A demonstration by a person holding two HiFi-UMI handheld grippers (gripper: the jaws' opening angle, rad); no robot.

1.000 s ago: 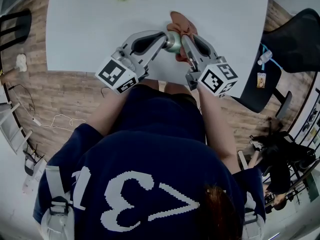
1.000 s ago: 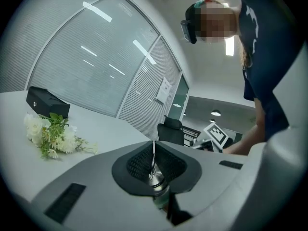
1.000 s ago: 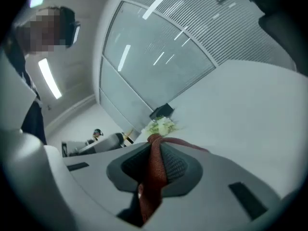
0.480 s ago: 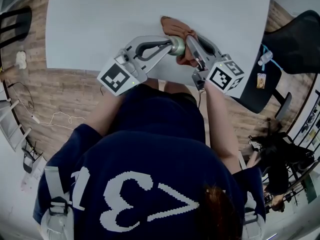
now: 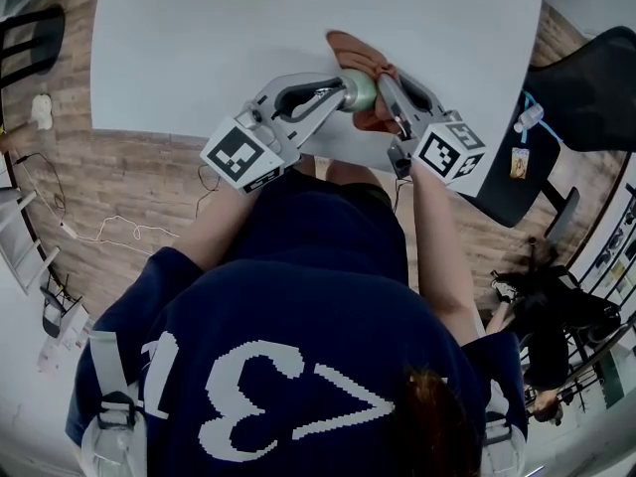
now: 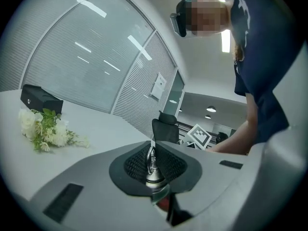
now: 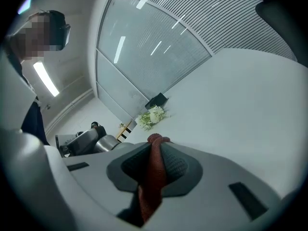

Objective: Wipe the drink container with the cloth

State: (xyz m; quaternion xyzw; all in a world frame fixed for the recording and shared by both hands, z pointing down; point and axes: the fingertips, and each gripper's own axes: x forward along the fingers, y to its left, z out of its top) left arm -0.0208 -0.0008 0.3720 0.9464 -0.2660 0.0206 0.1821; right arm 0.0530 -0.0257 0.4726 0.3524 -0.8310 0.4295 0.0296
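Head view: above the near edge of the pale counter [image 5: 179, 48], the left claw [image 5: 341, 93] and right claw [image 5: 386, 79] meet tip to tip around the greenish drink container [image 5: 360, 89]. In the left gripper view the left claw is clamped on the container's metal neck, with its ring top poking up between the pads. The right gripper view shows the right claw pinching the rust-red cloth [image 7: 153, 177], which bunches against the container's right side and spreads beyond the tips.
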